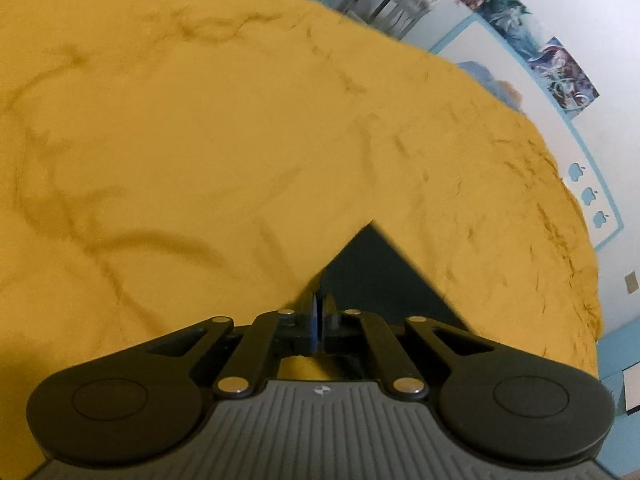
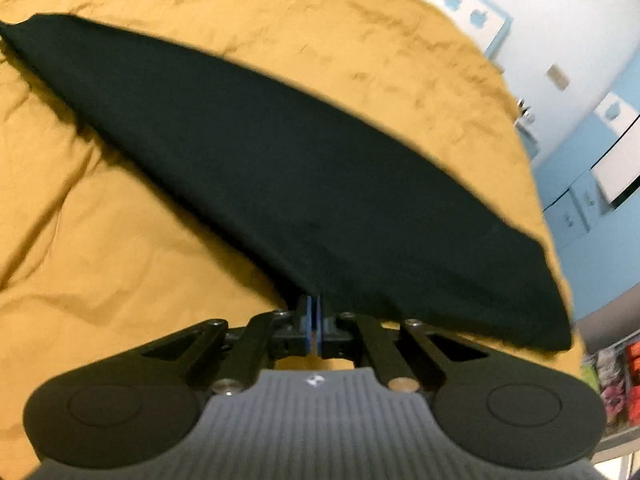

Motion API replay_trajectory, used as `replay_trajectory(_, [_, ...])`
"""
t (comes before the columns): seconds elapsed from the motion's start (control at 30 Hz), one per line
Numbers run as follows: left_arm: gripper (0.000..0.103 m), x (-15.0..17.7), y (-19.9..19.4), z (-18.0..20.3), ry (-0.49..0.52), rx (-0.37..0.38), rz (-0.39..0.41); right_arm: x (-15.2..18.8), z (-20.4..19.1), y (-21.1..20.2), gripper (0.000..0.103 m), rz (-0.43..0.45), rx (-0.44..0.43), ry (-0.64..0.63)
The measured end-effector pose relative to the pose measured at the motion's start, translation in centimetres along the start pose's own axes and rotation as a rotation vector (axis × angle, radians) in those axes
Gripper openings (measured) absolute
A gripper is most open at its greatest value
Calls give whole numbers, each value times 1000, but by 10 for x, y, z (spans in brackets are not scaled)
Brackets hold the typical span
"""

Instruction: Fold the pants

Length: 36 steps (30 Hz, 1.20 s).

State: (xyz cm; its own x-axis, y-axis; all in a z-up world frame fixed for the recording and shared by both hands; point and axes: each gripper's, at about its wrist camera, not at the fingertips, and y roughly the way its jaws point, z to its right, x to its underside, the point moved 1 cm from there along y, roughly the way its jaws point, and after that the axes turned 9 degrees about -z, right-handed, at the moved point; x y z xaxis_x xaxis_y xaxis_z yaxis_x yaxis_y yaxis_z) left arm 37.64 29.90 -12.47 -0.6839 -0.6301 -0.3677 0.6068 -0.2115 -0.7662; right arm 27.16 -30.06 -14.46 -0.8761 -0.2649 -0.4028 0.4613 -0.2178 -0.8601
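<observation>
Dark pants (image 2: 304, 184) stretch from the upper left to the lower right of the right wrist frame, lying over a wrinkled mustard-yellow sheet (image 2: 100, 208). The right gripper (image 2: 314, 312) is clamped on the fabric's near edge. At the bottom centre of the left wrist frame, the left gripper (image 1: 320, 308) is closed, apparently pinching a corner of the same pants (image 1: 380, 276).

A wrinkled mustard-yellow bedcover (image 1: 200, 140) filled most of both frames; at upper right stood a white wall (image 1: 580, 20) with blue trim, apple decals (image 1: 588, 196) and pictures (image 1: 560, 68)
</observation>
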Motion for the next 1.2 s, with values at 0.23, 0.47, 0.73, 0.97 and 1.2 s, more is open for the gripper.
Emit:
replay_trajectory(0.23, [29, 0, -11, -21, -112, 38, 23, 5, 4, -10, 3, -11, -57, 10])
replay_trajectory(0.47, [58, 18, 0, -22, -227, 171, -5, 11, 21, -27, 13, 33, -77, 129])
replay_trajectory(0.73, [5, 8, 11, 6, -171, 106, 69, 19, 45, -21, 13, 35, -81, 263])
replay_trajectory(0.97, [4, 32, -42, 112, 190, 105, 220, 12, 60, -13, 13, 73, -158, 334])
replay_trajectory(1.2, [4, 107, -61, 260, 660, 63, 301, -11, 72, -11, 13, 134, -231, 366])
